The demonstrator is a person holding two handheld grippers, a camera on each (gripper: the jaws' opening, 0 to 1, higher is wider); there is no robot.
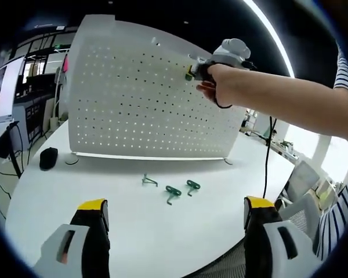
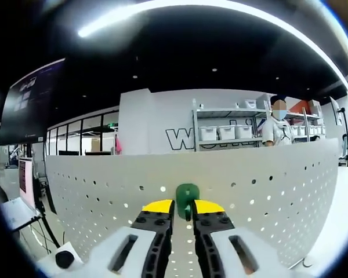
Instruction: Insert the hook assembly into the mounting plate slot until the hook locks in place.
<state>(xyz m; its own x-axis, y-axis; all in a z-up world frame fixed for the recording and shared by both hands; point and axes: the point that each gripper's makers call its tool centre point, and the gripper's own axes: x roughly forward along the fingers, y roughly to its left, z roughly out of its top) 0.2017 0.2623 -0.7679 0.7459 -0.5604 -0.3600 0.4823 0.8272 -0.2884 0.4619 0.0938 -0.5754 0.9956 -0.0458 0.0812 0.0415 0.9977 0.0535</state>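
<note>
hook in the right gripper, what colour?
Green hook, clearest in the right gripper view, pinched in the right gripper.

The left gripper view looks from low at the table's [image 1: 162,231] near edge, far back, facing the whole peg board [image 1: 133,104]. The right gripper view sits very close, up near the board's top edge. Both show that board.

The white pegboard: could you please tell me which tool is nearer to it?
Right. The right tool, shut on a green hook, is up against the pegboard. The left tool hangs open over the table, well back from it.
</note>
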